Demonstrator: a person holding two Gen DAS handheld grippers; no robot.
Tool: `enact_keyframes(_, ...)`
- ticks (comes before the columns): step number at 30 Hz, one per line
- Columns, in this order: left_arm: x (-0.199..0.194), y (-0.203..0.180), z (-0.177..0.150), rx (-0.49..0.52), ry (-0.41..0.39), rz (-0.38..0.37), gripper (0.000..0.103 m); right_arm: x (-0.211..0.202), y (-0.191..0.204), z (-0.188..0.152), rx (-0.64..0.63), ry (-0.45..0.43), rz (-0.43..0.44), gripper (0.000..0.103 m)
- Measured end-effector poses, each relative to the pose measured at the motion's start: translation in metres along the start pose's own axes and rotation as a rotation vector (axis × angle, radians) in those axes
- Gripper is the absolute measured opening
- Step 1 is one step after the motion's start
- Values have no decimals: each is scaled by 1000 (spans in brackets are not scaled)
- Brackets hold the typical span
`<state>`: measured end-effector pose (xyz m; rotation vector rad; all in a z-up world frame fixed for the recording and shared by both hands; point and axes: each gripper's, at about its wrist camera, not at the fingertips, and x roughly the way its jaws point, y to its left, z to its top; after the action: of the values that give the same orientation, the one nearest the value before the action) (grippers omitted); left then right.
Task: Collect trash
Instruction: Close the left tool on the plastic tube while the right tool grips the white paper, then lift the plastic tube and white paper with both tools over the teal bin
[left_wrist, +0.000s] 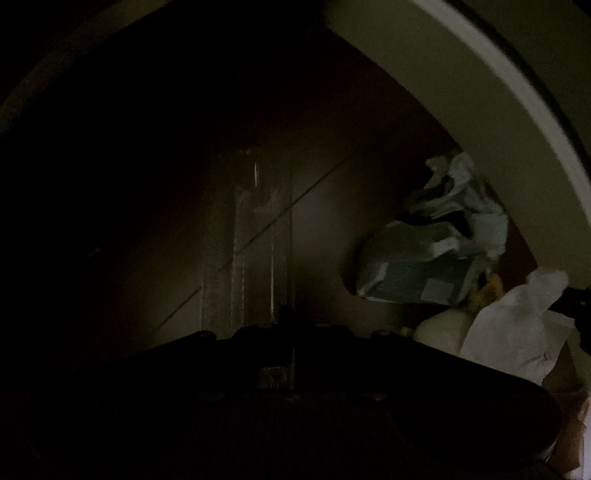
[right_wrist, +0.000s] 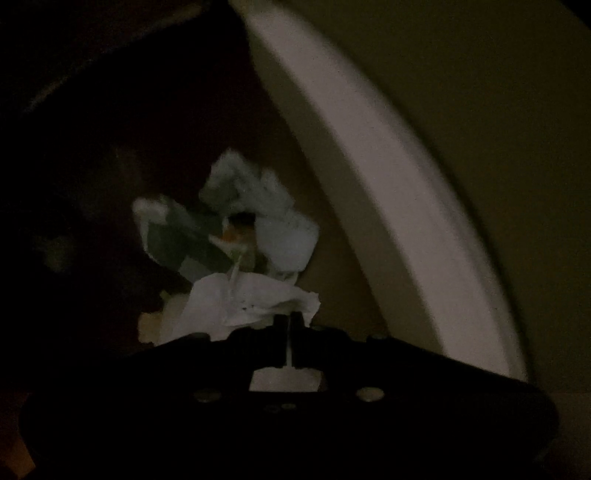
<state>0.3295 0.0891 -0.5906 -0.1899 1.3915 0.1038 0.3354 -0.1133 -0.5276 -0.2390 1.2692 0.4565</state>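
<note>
White tissue in right gripper, jaws closed

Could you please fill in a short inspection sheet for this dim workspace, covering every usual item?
Surface: dark floor, a thin seam crossing it.
Job's things: crumpled paper; printed wrapper lying beside it.
Clutter: pale scraps near the paper, too dark to identify.
Grippers: left gripper shut, empty; right gripper shut, at the paper's edge; grip unclear.
Cables: nothing seen.
Surroundings: curved pale rim, possibly a bin.
</note>
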Motion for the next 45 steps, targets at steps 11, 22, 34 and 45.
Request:
enact_keyframes(11, -89, 3, -13, -63, -40, -60, 0, -131, 7, 7, 107, -145, 4, 0)
enact_keyframes(22, -231, 14, -33, -90, -160, -142, 0, -282, 38, 13, 154, -279, 4, 0)
enact_keyframes(34, -445, 20, -56, -30, -474, -276, 0, -458, 107, 43, -10, -548, -29, 0)
enact_keyframes(45, -620, 31, -68, 36, -808, -298, 0, -598, 169, 98, -169, -833, -139, 0)
